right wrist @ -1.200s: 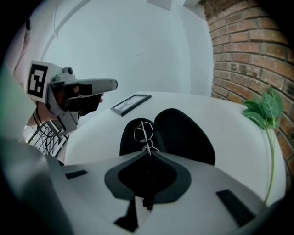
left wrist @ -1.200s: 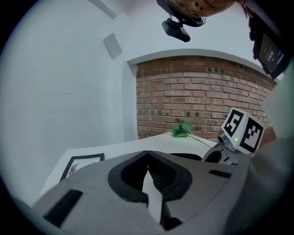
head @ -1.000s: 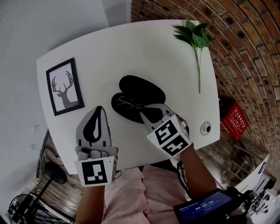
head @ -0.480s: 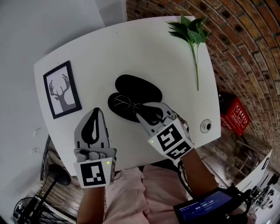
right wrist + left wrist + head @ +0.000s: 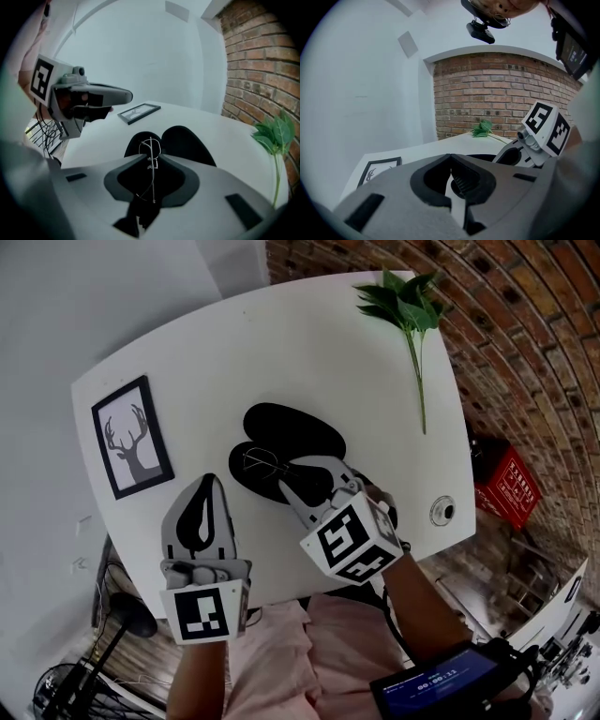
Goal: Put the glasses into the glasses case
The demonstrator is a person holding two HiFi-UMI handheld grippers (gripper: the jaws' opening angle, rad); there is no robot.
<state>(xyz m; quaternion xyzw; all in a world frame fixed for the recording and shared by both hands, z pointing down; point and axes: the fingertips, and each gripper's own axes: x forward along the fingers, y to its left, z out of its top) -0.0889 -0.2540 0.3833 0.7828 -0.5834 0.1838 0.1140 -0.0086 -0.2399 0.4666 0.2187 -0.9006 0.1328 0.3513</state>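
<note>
- We see a white surface (image 5: 281,343) with an open black glasses case (image 5: 300,432) near its middle, both halves spread flat side by side.
- The glasses (image 5: 255,461), made of thin wire, are at the case half nearer to us, and one round lens shows against the black lining.
- The right gripper (image 5: 286,484) reaches down to that half of the case. Its jaws stand a little apart and have just been closing slightly, with the wire frame running between them. We see no pad pressing on the wire.
- The left gripper (image 5: 210,482) hovers over the near edge of the surface, just left of the case. Its jaws are together with nothing between them.
- A framed deer picture (image 5: 132,437) lies at the left of the surface, well apart from the case.
- A green leafy sprig (image 5: 408,310) lies at the far right corner.
- A small round thing (image 5: 441,513) sits by the near right edge.
</note>
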